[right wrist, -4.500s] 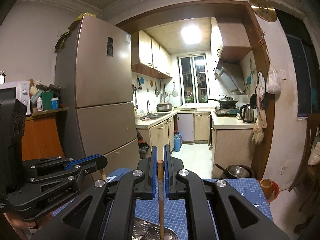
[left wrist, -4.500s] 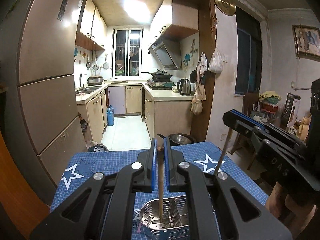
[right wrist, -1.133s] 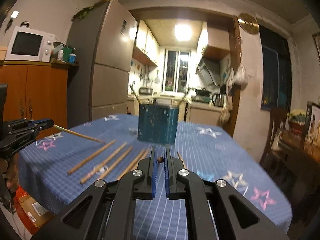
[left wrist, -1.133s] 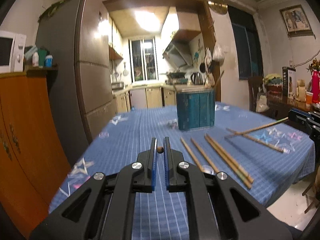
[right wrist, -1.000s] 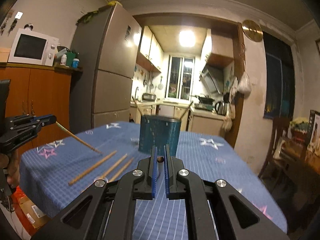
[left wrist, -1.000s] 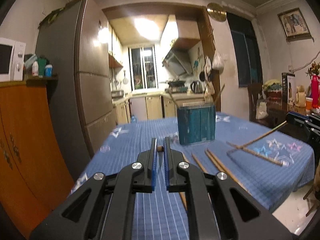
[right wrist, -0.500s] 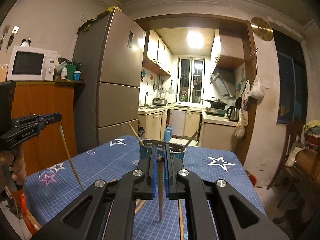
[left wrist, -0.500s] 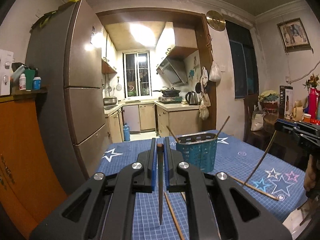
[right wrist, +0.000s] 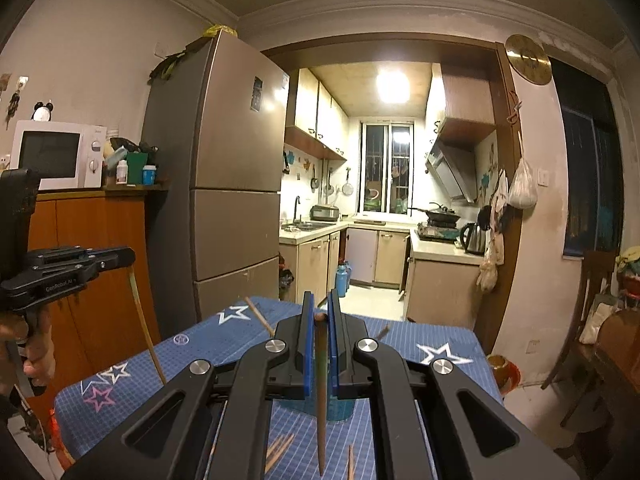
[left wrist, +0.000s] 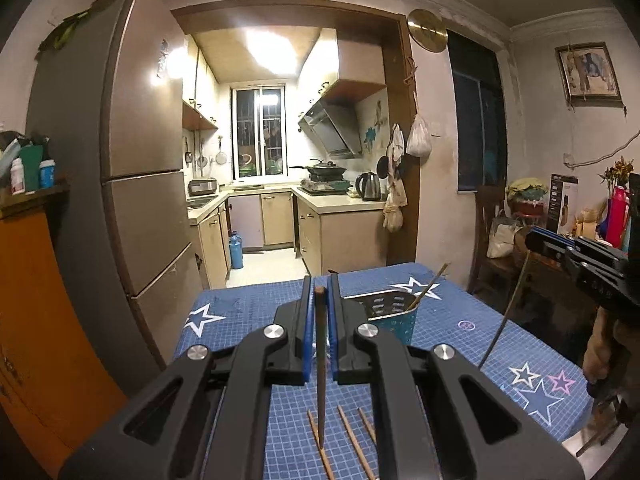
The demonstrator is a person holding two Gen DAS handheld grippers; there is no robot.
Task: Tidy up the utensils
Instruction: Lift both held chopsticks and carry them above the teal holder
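Both grippers clenched on chopsticks, raised over the blue starred tablecloth (left wrist: 248, 320).

Nearest, the left gripper (left wrist: 320, 304) pinches a dark chopstick (left wrist: 320, 364) by its top, tip hanging down; the right gripper (right wrist: 319, 318) grips its own chopstick (right wrist: 321, 396) likewise. Loose chopsticks (left wrist: 352, 440) lie on the cloth beneath. Beyond stands the teal utensil holder (left wrist: 394, 320), apparently holding two sticks. Farthest, refrigerator (right wrist: 224, 184) and kitchen.

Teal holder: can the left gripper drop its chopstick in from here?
Probably yes. The left gripper holds its chopstick hanging tip-down, and the teal holder stands just ahead to the right, top open, only one stick leaning inside.
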